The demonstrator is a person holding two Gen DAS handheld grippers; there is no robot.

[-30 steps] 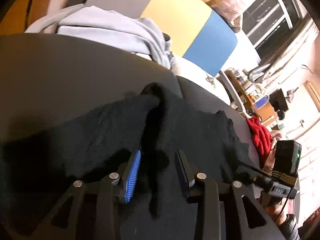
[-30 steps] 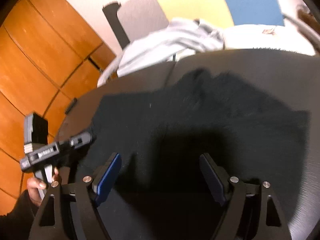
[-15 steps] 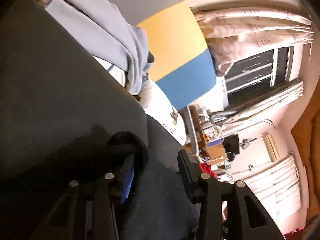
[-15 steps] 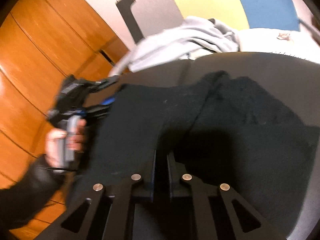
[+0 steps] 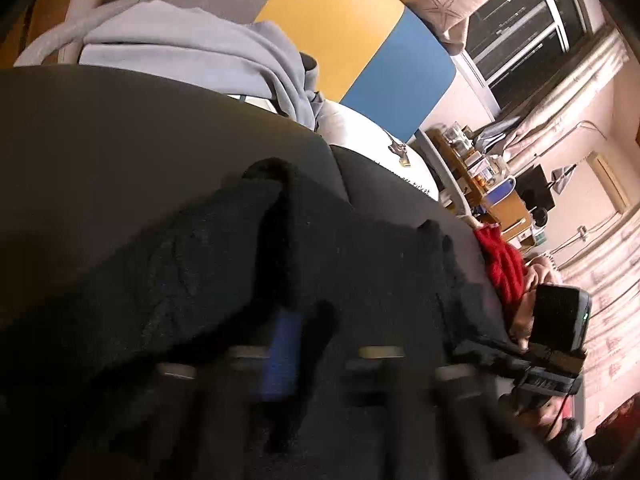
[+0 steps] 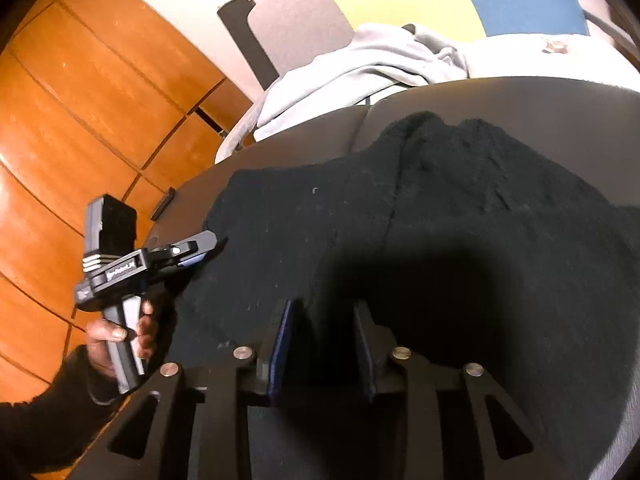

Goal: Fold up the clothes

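A black garment (image 6: 460,208) lies spread on a dark grey surface (image 6: 540,108), with a raised fold running up its middle (image 5: 276,216). My left gripper (image 5: 312,344) is blurred in its own view, low over the cloth with fabric between its fingers. In the right wrist view the left gripper (image 6: 204,250) is shut on the garment's left edge, held by a hand (image 6: 120,332) in a dark sleeve. My right gripper (image 6: 322,332) sits over the near part of the garment. Its jaws are opening, a narrow gap apart, with dark cloth under and between them.
A light grey hoodie (image 6: 360,64) is heaped at the far edge of the surface. A red cloth (image 5: 504,264) lies off the right side. An orange wooden cabinet front (image 6: 100,100) stands to the left, and a yellow and blue panel (image 5: 340,28) at the back.
The left gripper swung up and away, then came back down and shut on the black garment. The right gripper went from wide open to shut and now stands slightly apart.
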